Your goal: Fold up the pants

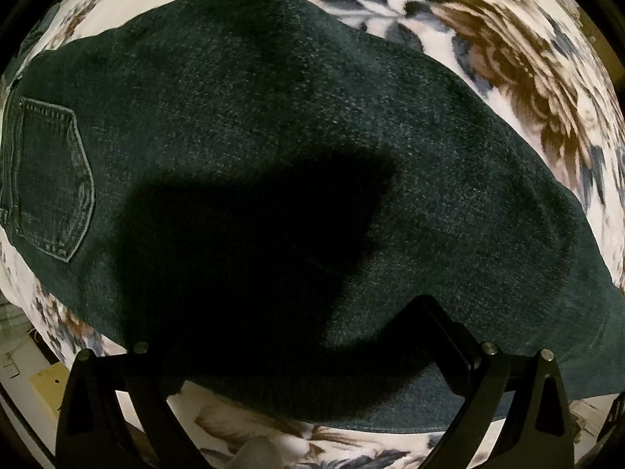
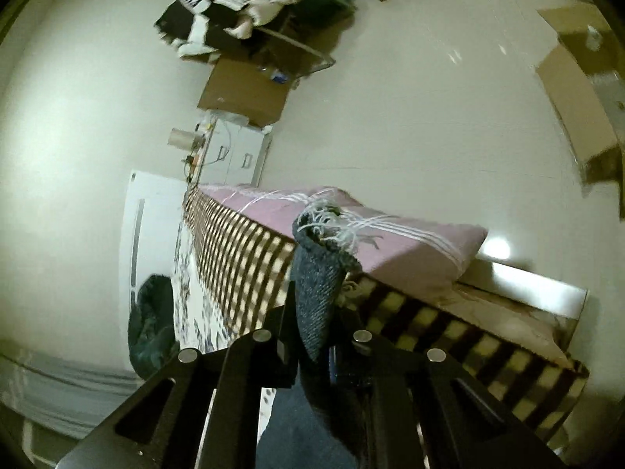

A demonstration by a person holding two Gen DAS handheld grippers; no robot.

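Dark denim pants (image 1: pixel 273 125) lie spread on a floral blanket (image 1: pixel 527 58), with a back pocket (image 1: pixel 50 179) at the left. My left gripper (image 1: pixel 297 336) hovers close above the pants with its jaws wide apart and nothing between them; its shadow falls on the denim. In the right wrist view my right gripper (image 2: pixel 314 324) is shut on a frayed hem end of the pants (image 2: pixel 318 273), which sticks up between the fingers, lifted away from the bed.
The right wrist view is tilted: a bed with a checkered cover (image 2: pixel 242 258) and a pink pillow (image 2: pixel 390 242), a white drawer unit (image 2: pixel 234 156), a cardboard box (image 2: pixel 246 90) and clothes (image 2: pixel 234 11) on the floor.
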